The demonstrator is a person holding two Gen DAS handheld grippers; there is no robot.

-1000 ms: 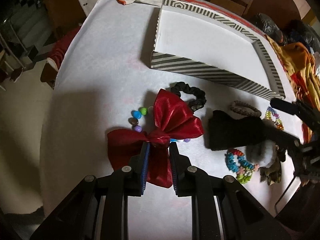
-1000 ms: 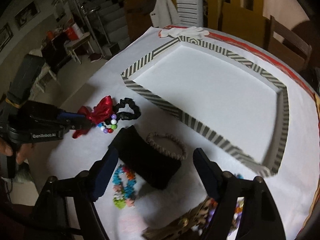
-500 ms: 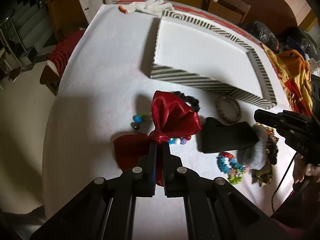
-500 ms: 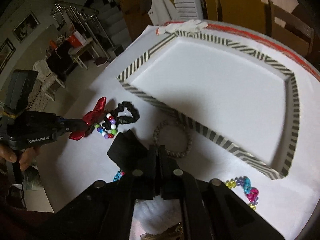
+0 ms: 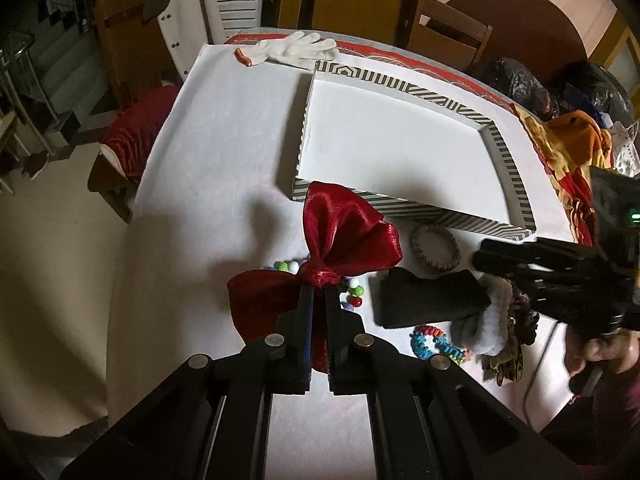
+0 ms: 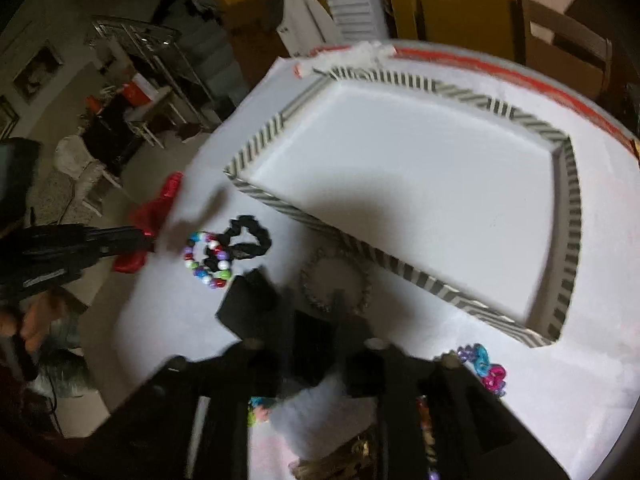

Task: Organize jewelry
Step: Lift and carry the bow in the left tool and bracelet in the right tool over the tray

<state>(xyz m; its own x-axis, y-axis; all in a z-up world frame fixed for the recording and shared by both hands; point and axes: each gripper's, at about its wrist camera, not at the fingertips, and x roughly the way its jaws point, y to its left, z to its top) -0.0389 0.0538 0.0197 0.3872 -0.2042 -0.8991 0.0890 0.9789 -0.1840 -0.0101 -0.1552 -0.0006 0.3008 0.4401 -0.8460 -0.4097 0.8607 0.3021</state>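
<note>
Left wrist view: left gripper [image 5: 318, 292] clenched on the knot of the red bow [image 5: 348, 232], holding it above the bench [image 5: 224, 152] just in front of the striped tray [image 5: 400, 205]

Close around: bead bracelet [image 5: 352, 296] partly hidden under the bow and the gripper fingers; brown braided band [image 5: 435, 248] flat beside the tray's near wall; black cloth [image 5: 428, 300] just right of the beads; turquoise bracelet [image 5: 436, 340] and a white fluffy piece [image 5: 492, 328] nearer the bench edge. Upper lobe of the bow overlapping the tray's near corner in this view, nothing else between bow and tray. Tray itself bare inside

Right wrist view, blurred: right gripper [image 6: 312, 312] over the black cloth, jaws just opened wider, dark cloth between them; cannot tell through the blur whether the pads press on it. Black scrunchie [image 6: 248, 240] touching the bead bracelet, pink and blue bracelet [image 6: 486, 368] near the tray's right corner. A hand [image 5: 600, 354] around the right gripper's handle at the far right of the left wrist view

Bow's long axis slanted, one lobe raised toward the tray, the other hanging low and left of the fingers, knot in the middle

White cloth over the bench, red patterned edge along the far side, white glove [image 5: 296, 50] by the tray's far corner. Wooden chairs [image 5: 448, 36] behind, a red-cushioned seat [image 5: 132, 136] at the left, a heap of coloured clothes [image 5: 560, 140] at the right, dim room
</note>
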